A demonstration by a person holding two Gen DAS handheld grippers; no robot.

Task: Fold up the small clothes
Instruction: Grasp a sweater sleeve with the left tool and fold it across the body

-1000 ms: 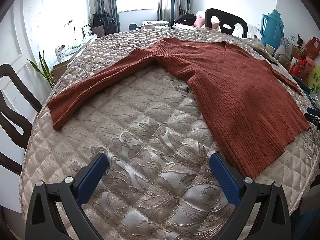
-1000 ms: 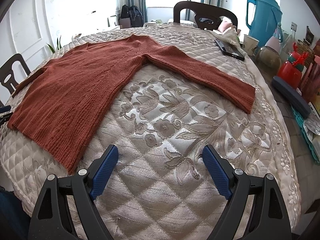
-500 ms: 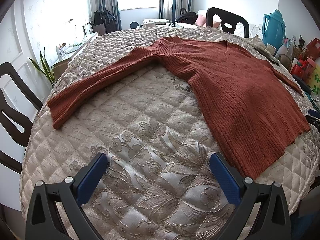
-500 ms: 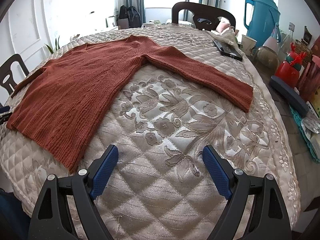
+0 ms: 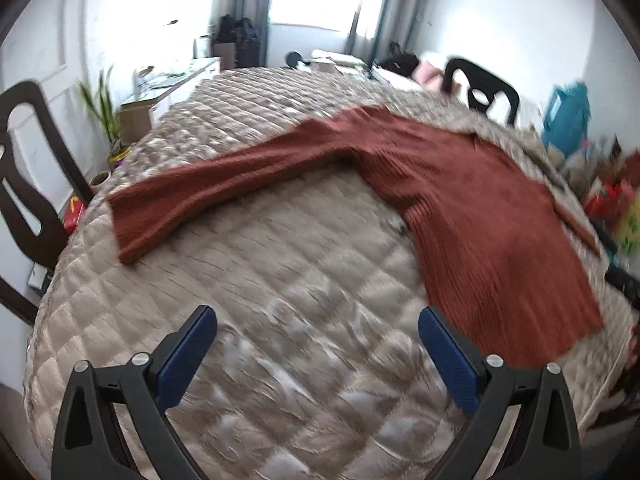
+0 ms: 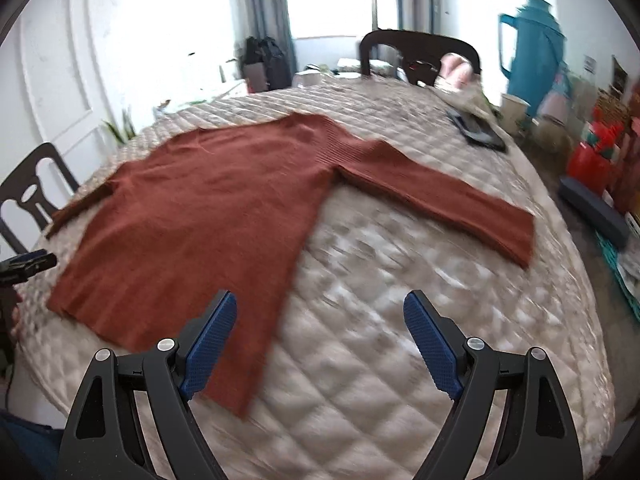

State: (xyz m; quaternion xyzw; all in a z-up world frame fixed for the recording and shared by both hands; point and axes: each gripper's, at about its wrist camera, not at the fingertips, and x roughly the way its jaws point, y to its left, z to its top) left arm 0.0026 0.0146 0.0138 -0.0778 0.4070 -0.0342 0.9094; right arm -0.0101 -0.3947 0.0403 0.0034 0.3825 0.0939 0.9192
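A rust-red knitted sweater [image 5: 472,208] lies spread flat on a round worktop [image 5: 280,280] covered with a quilted beige cloth. Both views are blurred by motion.

In the left wrist view the sweater's body fills the right half of the frame, with its hem toward the lower right. One sleeve [image 5: 208,196] stretches out to the left of centre, its cuff ending near the worktop's left edge. The left gripper [image 5: 318,344] sits at the bottom of the frame with its blue-padded fingers [image 5: 188,354] spread wide, holding nothing, above bare quilted cloth just left of the sweater's hem corner.

In the right wrist view the sweater [image 6: 208,208] occupies the left and centre, and its other sleeve [image 6: 444,196] reaches toward the right of the frame. The right gripper [image 6: 320,332] is likewise wide open and empty; its left pad [image 6: 212,340] hangs over the sweater's lower corner, while the other pad is over bare cloth.

A dark flat device [image 6: 476,128] lies on the worktop in the upper right, well apart from the sweater. A teal thermos jug [image 6: 536,44] stands beyond the edge, and dark chairs [image 6: 416,56] ring the worktop. The tip of the left gripper [image 6: 28,266] shows at the left edge.
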